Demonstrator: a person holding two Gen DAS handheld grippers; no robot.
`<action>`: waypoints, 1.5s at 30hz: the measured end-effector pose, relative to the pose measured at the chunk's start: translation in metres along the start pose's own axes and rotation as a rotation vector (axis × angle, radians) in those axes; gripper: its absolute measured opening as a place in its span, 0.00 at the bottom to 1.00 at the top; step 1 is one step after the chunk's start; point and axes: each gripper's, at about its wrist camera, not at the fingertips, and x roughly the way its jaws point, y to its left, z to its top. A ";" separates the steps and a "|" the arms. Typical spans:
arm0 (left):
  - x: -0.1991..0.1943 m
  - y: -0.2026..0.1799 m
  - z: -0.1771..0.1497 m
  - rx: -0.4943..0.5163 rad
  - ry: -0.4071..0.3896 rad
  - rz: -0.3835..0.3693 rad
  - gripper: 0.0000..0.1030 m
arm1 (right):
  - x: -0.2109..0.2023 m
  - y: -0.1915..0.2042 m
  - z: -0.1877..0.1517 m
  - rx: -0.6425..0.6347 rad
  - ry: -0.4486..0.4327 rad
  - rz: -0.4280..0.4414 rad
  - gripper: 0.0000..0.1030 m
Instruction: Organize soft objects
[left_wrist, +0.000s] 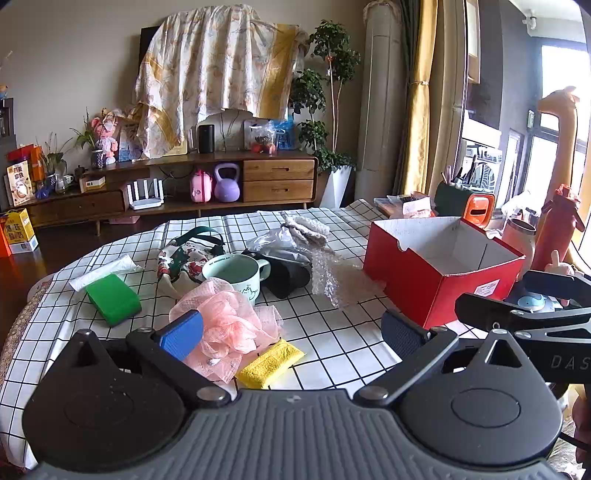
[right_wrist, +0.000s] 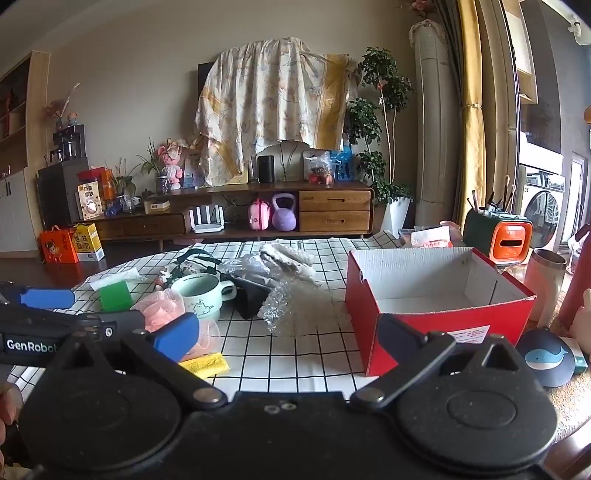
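On the checked black-and-white tablecloth (left_wrist: 332, 343) the soft things lie in a loose heap: at the far left a green rectangular sponge block (left_wrist: 113, 299), then a pink mesh bath pouf (left_wrist: 225, 325) with a flat yellow scrubbing sponge (left_wrist: 269, 363) touching its near side. Behind the pouf stands a pale green ceramic mug (left_wrist: 236, 275), and just right of it a crumpled sheet of clear bubble wrap (left_wrist: 325, 275). Further right sits an open red cardboard box (left_wrist: 439, 266), white inside. The left gripper (left_wrist: 291, 330) hovers near the pouf with its jaws spread wide, holding nothing; the right gripper (right_wrist: 288, 334) is likewise wide and empty, facing the box
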 end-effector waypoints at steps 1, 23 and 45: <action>-0.001 0.000 0.000 -0.001 -0.002 -0.002 1.00 | 0.001 -0.001 0.000 0.001 -0.002 0.001 1.00; -0.006 0.007 -0.002 -0.034 -0.024 -0.010 1.00 | -0.002 0.001 0.001 0.003 -0.009 -0.010 1.00; -0.010 0.006 -0.002 -0.035 -0.048 -0.015 1.00 | -0.002 -0.002 0.000 0.008 -0.010 -0.008 1.00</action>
